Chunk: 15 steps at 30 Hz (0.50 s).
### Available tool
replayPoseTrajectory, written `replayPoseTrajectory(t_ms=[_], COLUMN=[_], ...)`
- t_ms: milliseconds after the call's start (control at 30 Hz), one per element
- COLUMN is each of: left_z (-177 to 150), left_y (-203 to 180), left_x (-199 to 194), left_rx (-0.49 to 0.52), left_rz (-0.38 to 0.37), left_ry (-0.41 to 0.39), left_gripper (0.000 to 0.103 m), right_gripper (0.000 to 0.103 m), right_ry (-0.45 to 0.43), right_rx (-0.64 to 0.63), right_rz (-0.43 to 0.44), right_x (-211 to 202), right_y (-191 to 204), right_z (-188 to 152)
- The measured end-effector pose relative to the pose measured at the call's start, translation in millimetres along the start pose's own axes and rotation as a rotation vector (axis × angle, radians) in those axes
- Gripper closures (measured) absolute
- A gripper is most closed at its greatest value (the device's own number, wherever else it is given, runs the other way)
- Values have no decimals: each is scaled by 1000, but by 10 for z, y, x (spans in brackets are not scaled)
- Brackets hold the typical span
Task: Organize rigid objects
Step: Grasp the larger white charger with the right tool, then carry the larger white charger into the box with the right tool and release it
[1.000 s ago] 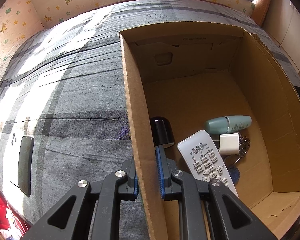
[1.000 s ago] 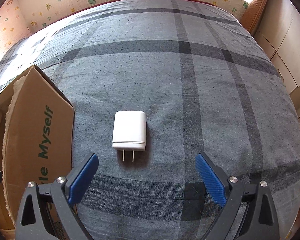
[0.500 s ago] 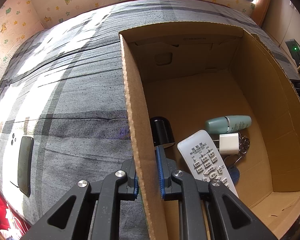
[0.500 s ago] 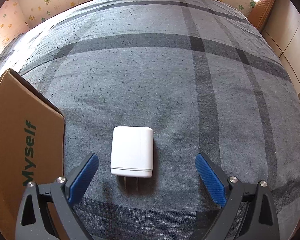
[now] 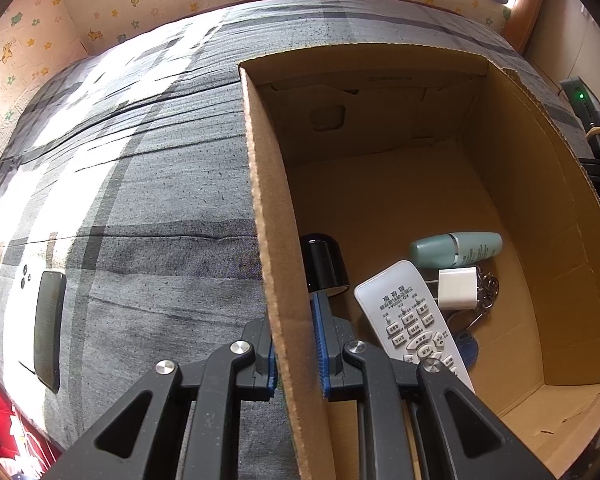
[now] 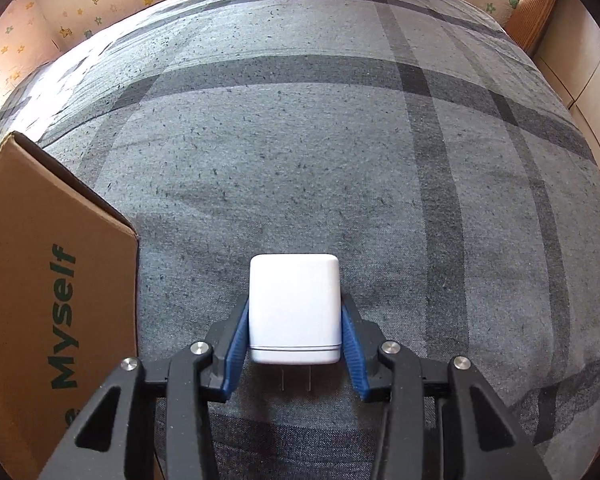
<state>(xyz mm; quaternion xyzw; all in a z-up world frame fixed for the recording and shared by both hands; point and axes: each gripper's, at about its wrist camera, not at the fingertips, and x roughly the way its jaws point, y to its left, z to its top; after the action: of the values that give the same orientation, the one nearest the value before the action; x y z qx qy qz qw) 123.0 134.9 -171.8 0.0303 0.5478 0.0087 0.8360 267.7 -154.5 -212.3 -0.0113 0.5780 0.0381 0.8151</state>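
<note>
A: Near the right gripper [image 6: 294, 346], what changed? Fast.

B: A second ago my jaws stand wide with the white charger [image 6: 294, 310] lying free on the grey plaid bedspread [image 6: 340, 140] ahead of them. Now the blue pads [image 6: 236, 340] press both flanks of it, prongs pointing back toward me. So the right gripper is closed on the charger.

A: Lifted?

B: I can't tell. It looks level with the bedspread; I judge it's gripped but not yet raised.

A: Left side?

B: No change. My left gripper [image 5: 296, 344] stays nearly closed, pinching the left wall of the cardboard box [image 5: 268, 216], one pad outside, one inside. I read that as steadying the box.

A: Box contents?

B: Remote [image 5: 412, 316], small white plug [image 5: 458, 288], teal bottle [image 5: 456, 248], keys [image 5: 486, 294], black cap [image 5: 324, 264], all in the near part of the floor. Far part is bare cardboard.

A: Where's the box from the right view?

B: To the left of the charger, close by, printed side facing me.

A: Meaning?

B: Grasp step looks done; next is lift and carry left over the wall. Risk: smooth shell could slip in the pads.

A: Anything left out?

B: A dark phone [image 5: 50, 328] lies on the bedspread, left of the box.
</note>
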Motion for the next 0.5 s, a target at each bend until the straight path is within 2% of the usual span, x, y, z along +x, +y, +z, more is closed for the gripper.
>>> replayPoseTrajectory(t_ms=[500], left_z=[-10], left_y=[-69], left_x=[-15], left_rx=[10], left_rz=[12], left_ry=[-3], left_gripper=[87], right_gripper=[57], right_ry=[-9], right_rx=[6], right_rz=[-11], right_x=[-321], right_y=[-68], right_z=[-169])
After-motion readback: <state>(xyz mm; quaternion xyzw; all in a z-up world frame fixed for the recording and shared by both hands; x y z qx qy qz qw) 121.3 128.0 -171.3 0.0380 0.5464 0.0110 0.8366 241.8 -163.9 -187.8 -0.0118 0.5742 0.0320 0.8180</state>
